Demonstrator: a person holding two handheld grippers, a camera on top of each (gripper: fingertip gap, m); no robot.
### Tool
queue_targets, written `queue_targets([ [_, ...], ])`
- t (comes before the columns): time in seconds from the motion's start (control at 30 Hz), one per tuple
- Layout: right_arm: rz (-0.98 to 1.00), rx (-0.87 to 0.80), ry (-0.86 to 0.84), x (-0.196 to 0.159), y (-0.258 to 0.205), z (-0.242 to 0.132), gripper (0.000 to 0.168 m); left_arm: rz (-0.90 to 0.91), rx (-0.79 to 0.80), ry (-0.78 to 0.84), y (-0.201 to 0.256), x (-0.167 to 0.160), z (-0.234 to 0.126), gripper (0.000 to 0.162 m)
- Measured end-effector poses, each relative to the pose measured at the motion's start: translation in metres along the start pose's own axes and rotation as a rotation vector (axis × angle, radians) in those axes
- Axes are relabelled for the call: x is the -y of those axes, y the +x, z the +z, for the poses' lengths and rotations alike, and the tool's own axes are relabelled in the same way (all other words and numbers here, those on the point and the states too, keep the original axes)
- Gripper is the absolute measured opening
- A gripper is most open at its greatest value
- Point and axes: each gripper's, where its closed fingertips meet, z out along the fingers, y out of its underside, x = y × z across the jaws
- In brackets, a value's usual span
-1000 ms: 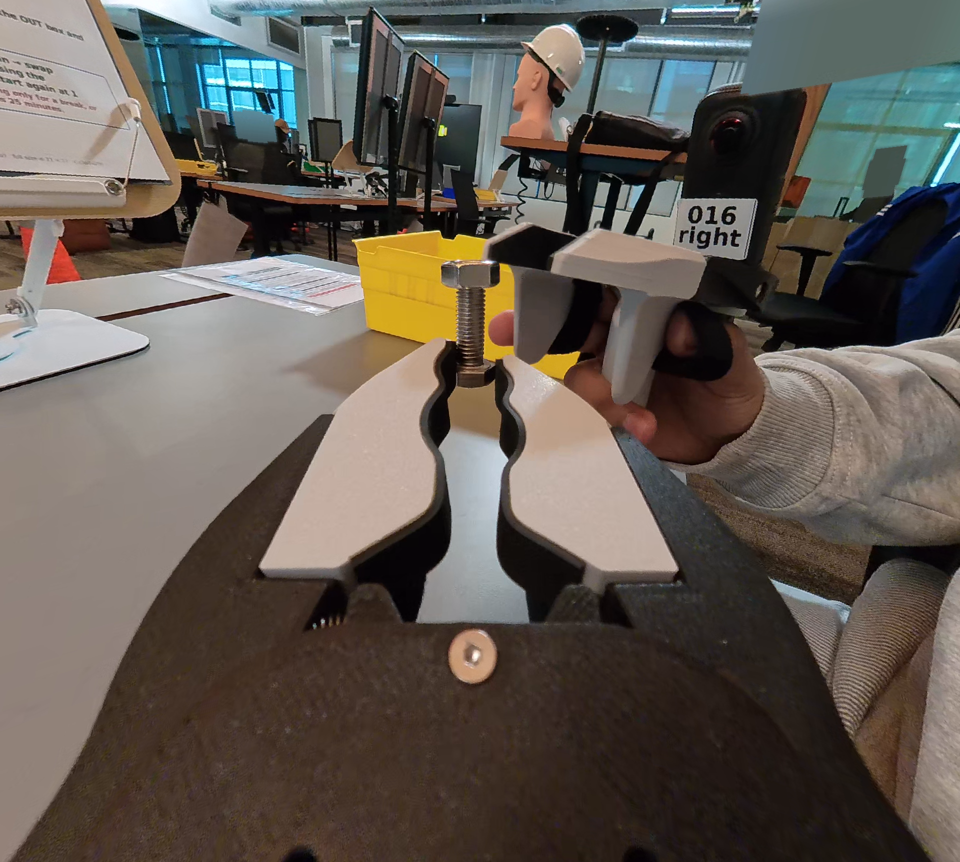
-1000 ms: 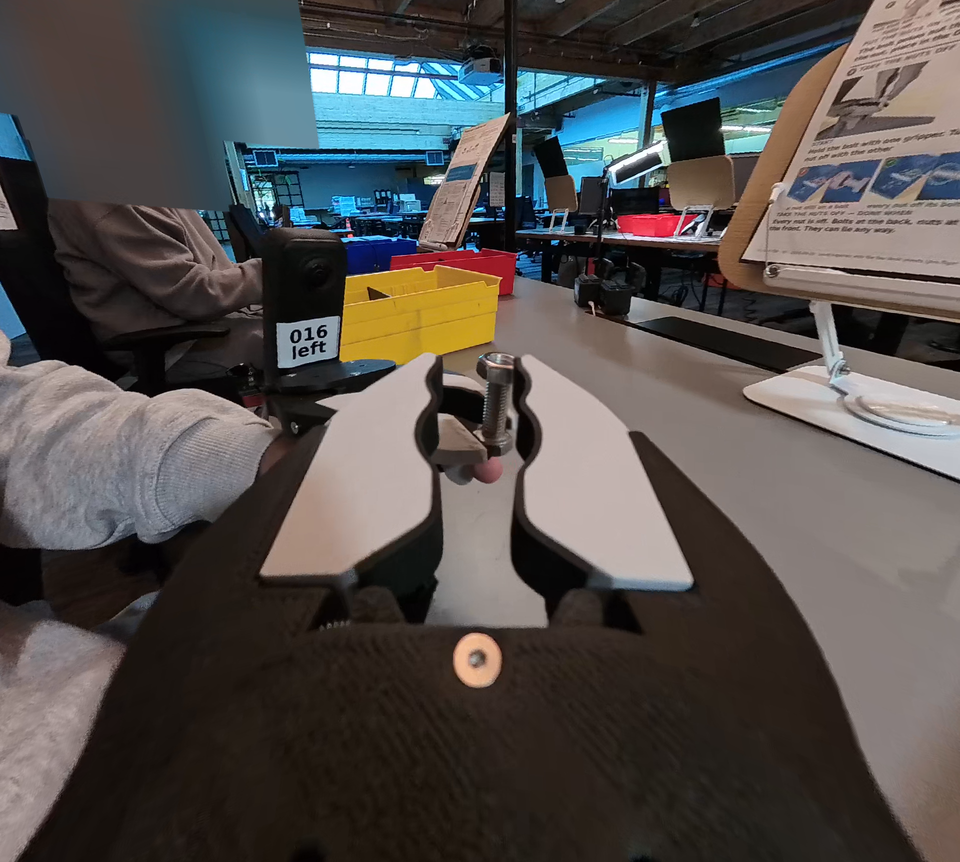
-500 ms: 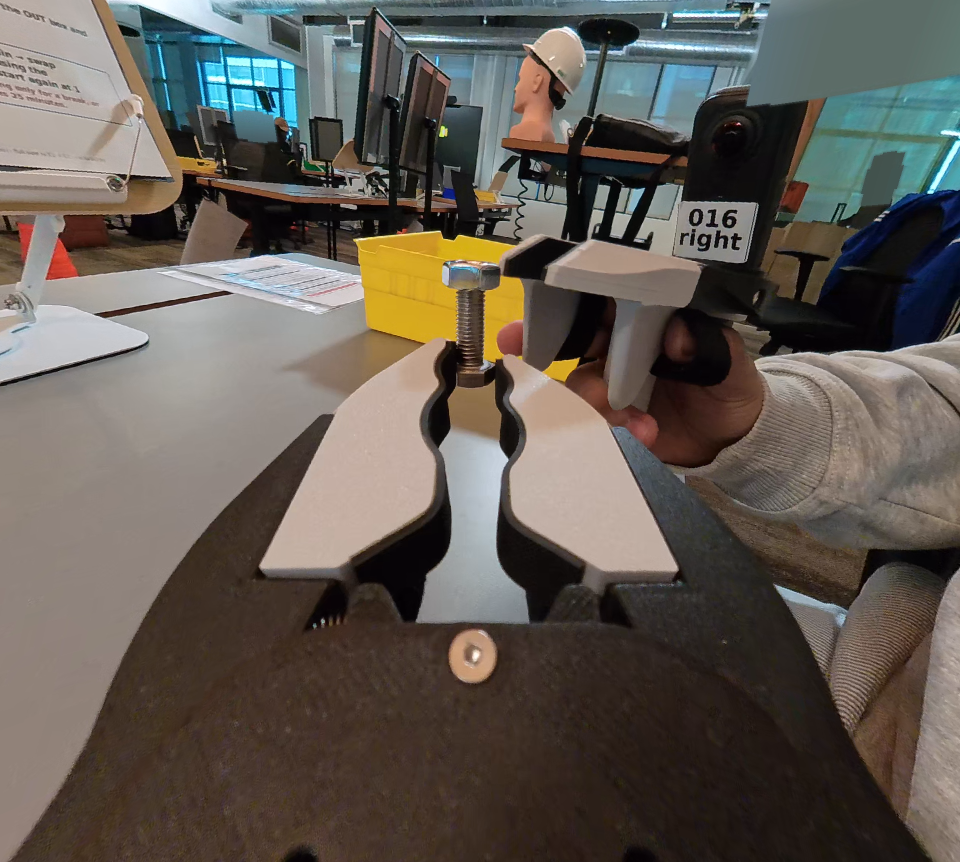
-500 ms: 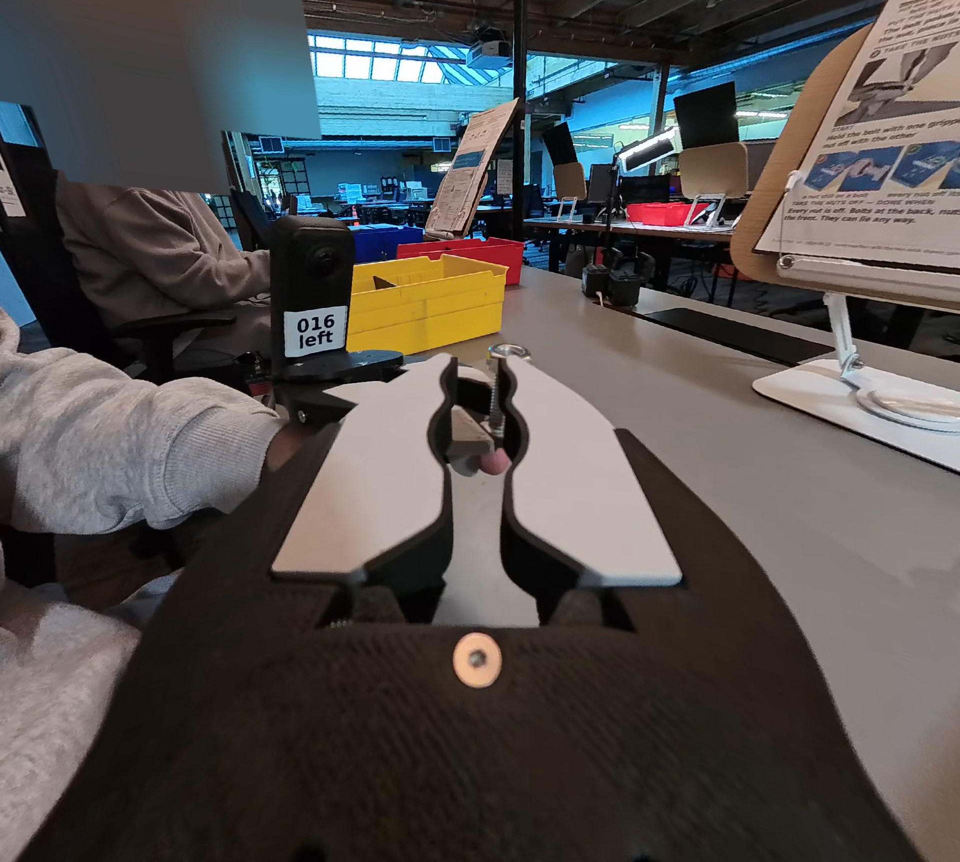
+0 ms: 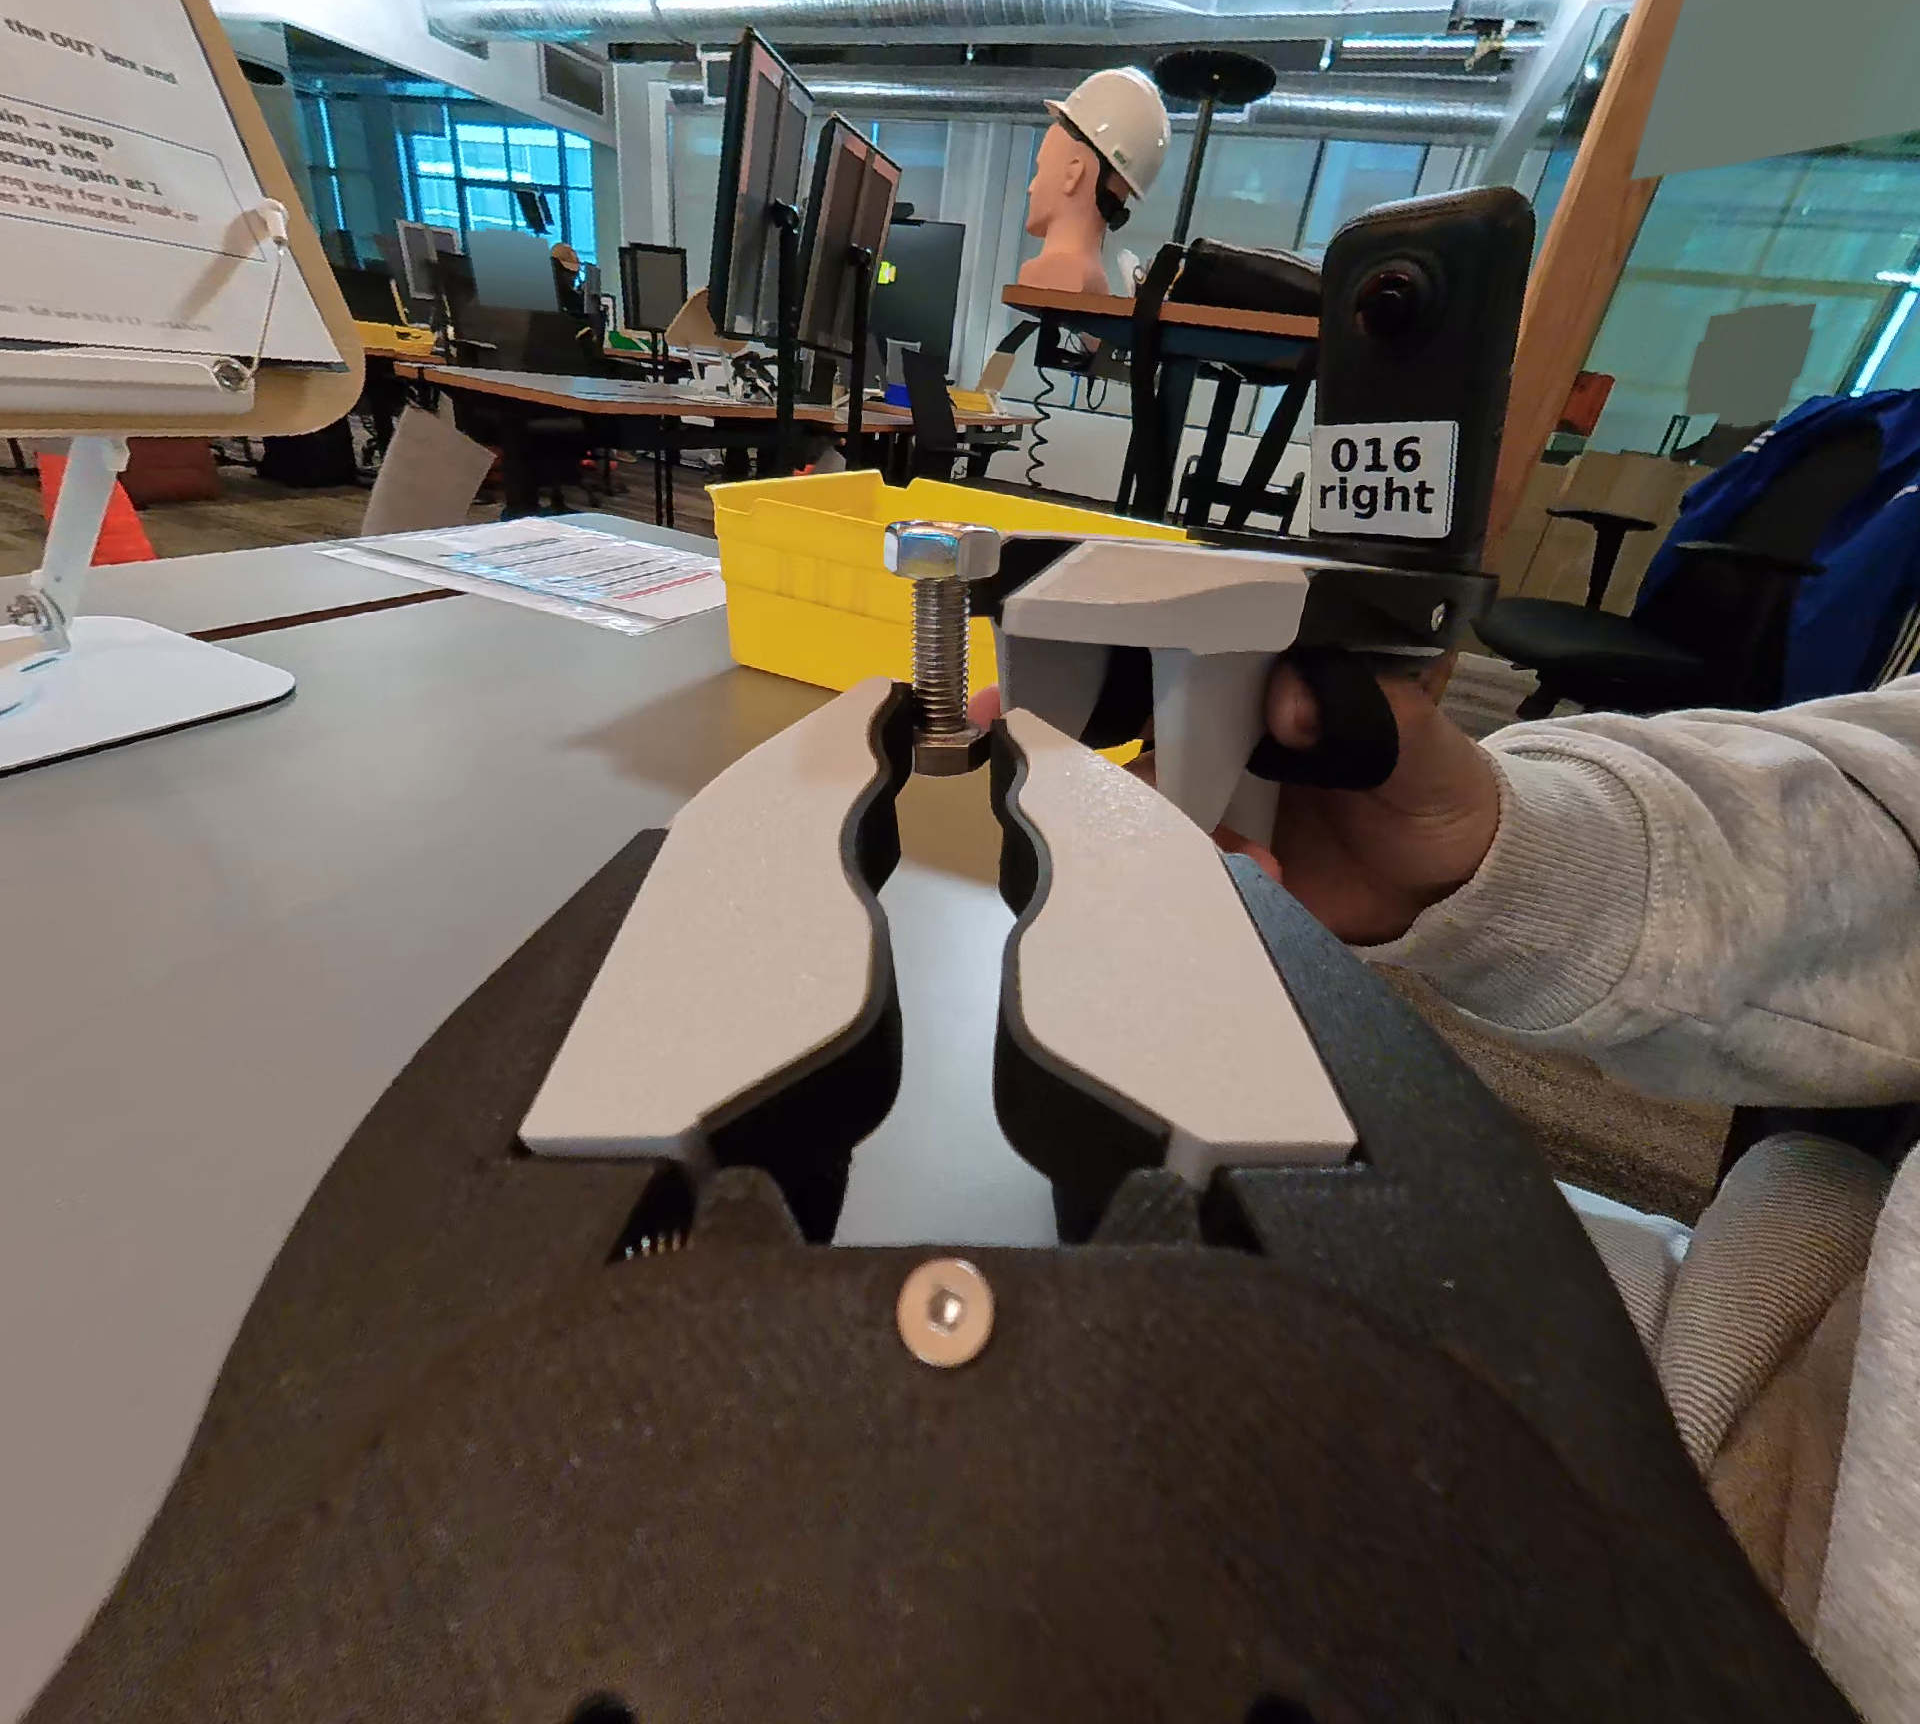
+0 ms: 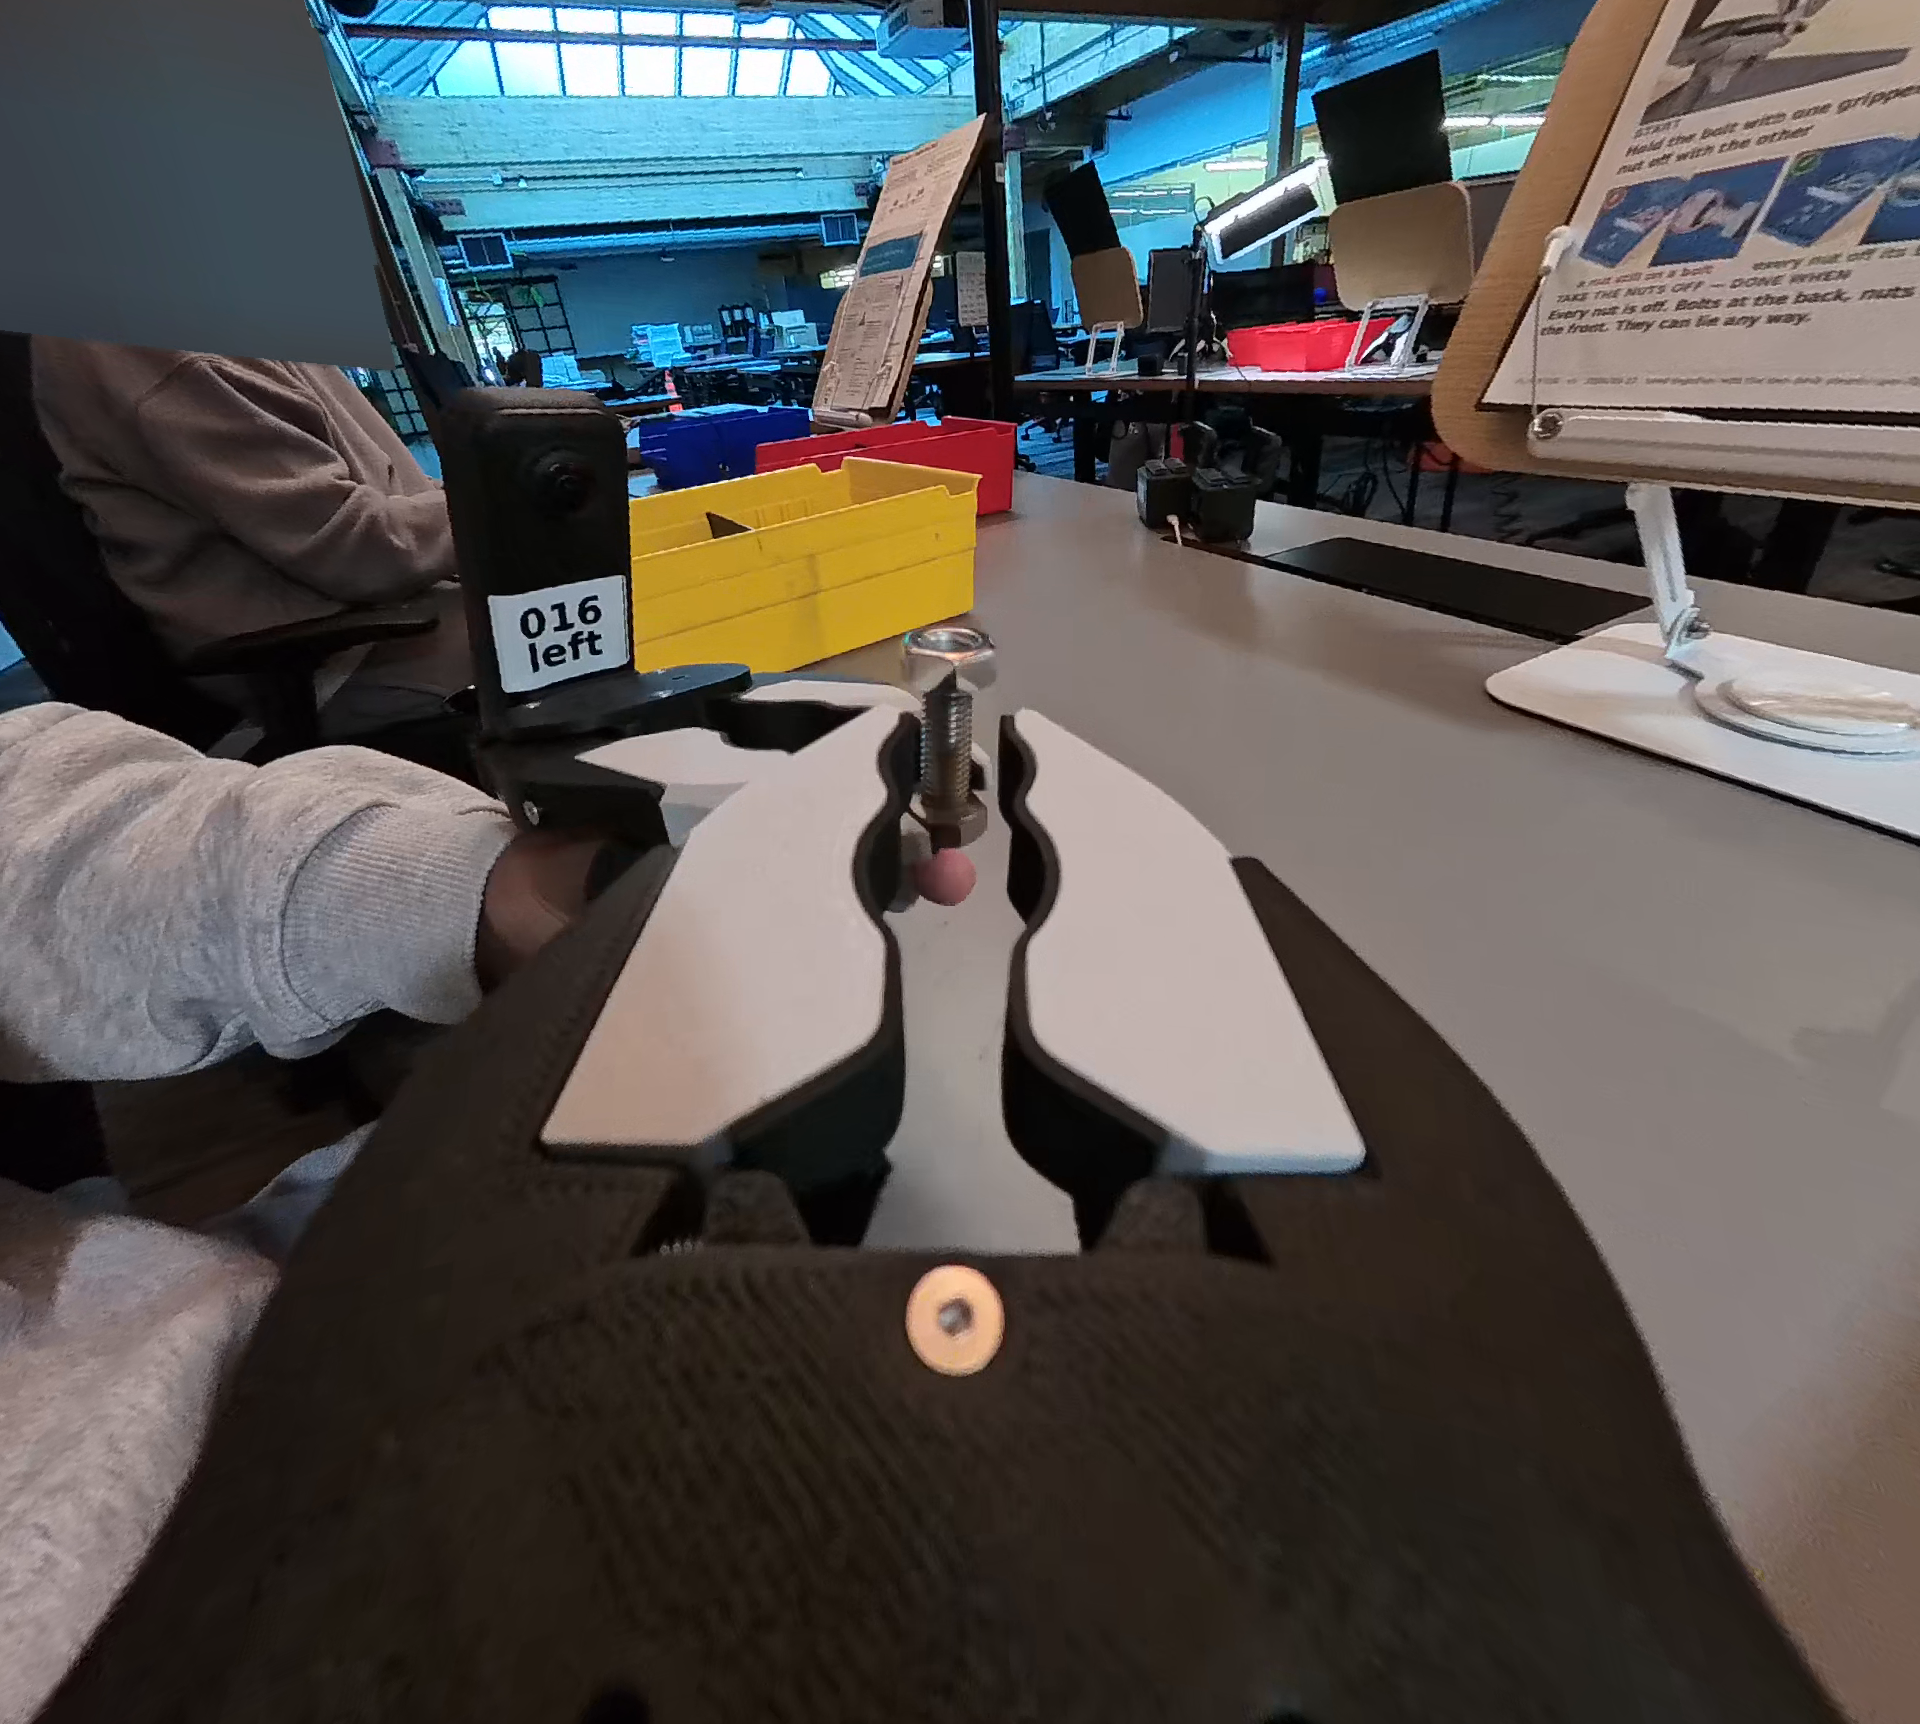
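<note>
Centre frame, the left claw clenches the nut of an upright steel bolt; the right claw flanks its threads, slightly parted.

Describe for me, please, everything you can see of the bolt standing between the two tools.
The bolt is shiny silver metal, with a hex head on top and a threaded shank. It stands upright above the grey table. A darker hex nut sits near its lower end, and the left tool is clamped on that nut. The right tool reaches in from the opposite side, its tips flanking the shank and nut with a gap visible.
</note>
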Motion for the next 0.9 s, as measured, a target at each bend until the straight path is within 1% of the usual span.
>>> queue_targets([
  [0.13, -0.007, -0.004, -0.003, 0.0, 0.0, 0.0, 0.016, 0.005, -0.002, 0.0, 0.001, 0.0, 0.0, 0.015],
  [0.3, 0.002, -0.012, 0.022, 0.004, 0.002, -0.002, 0.021, 0.002, -0.006, -0.002, 0.002, 0.0, 0.0, 0.016],
  [0.4, -0.002, -0.009, 0.046, 0.007, 0.001, -0.003, 0.027, 0.008, -0.015, -0.008, 0.004, -0.002, 0.001, 0.016],
  [0.5, -0.025, -0.009, 0.072, 0.011, -0.001, -0.002, 0.038, 0.016, -0.02, -0.013, 0.006, -0.002, 0.002, 0.016],
  [0.6, -0.05, 0.006, 0.078, 0.011, -0.006, -0.001, 0.041, 0.017, -0.02, -0.013, 0.006, -0.003, 0.002, 0.016],
  [0.73, -0.069, 0.032, 0.06, 0.01, -0.012, 0.0, 0.032, 0.008, -0.008, -0.005, 0.002, -0.001, 0.0, 0.016],
  [0.8, -0.081, 0.031, 0.06, 0.011, -0.012, -0.002, 0.018, 0.001, -0.003, 0.001, 0.0, 0.0, 0.0, 0.016],
  [0.9, -0.075, 0.013, 0.081, 0.015, -0.008, -0.005, 0.016, 0.0, -0.001, 0.0, -0.001, 0.0, 0.0, 0.016],
])
